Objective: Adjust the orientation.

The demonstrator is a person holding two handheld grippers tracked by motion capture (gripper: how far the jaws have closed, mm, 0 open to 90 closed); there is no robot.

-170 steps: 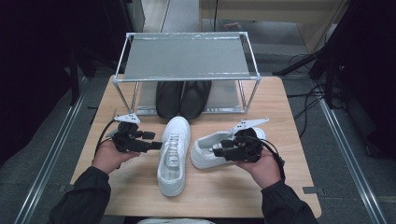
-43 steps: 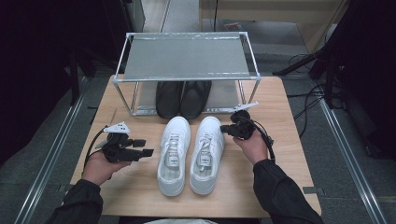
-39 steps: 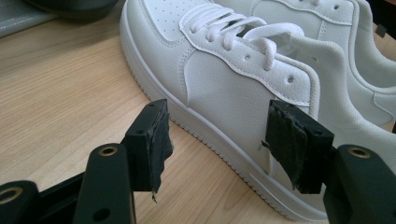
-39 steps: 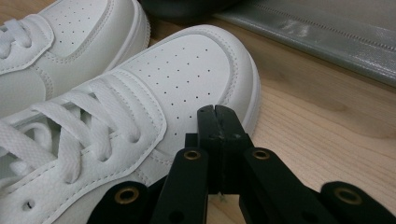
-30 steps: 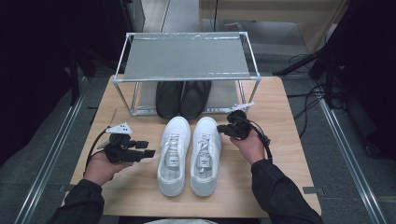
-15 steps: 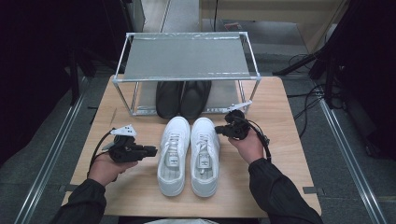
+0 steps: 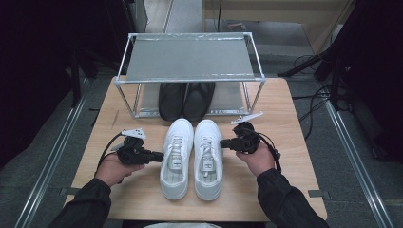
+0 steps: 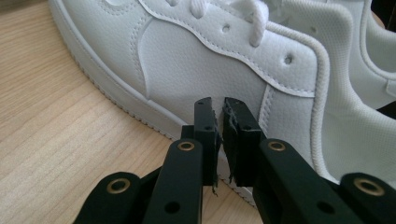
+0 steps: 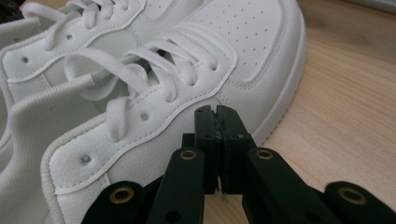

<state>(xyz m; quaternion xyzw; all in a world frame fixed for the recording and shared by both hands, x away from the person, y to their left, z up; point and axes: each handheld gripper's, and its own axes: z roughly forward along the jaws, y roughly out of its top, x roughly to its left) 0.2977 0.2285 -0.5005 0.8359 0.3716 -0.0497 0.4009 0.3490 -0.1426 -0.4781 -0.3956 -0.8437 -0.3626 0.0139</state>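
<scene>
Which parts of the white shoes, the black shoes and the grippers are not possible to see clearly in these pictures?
- Black leather shoes: the toes are hidden under the metal mesh rack in the high view.
- White lace-up sneakers: the soles are against the wooden table; in both gripper views the picture edges cut them off.
- Left gripper and right gripper: contact with the sneaker sides cannot be told.

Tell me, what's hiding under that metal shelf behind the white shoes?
Under the metal shelf sits a pair of black shoes, toes pointing toward the white shoes. The shelf's top covers their back ends, so the heels can't be seen.
</scene>
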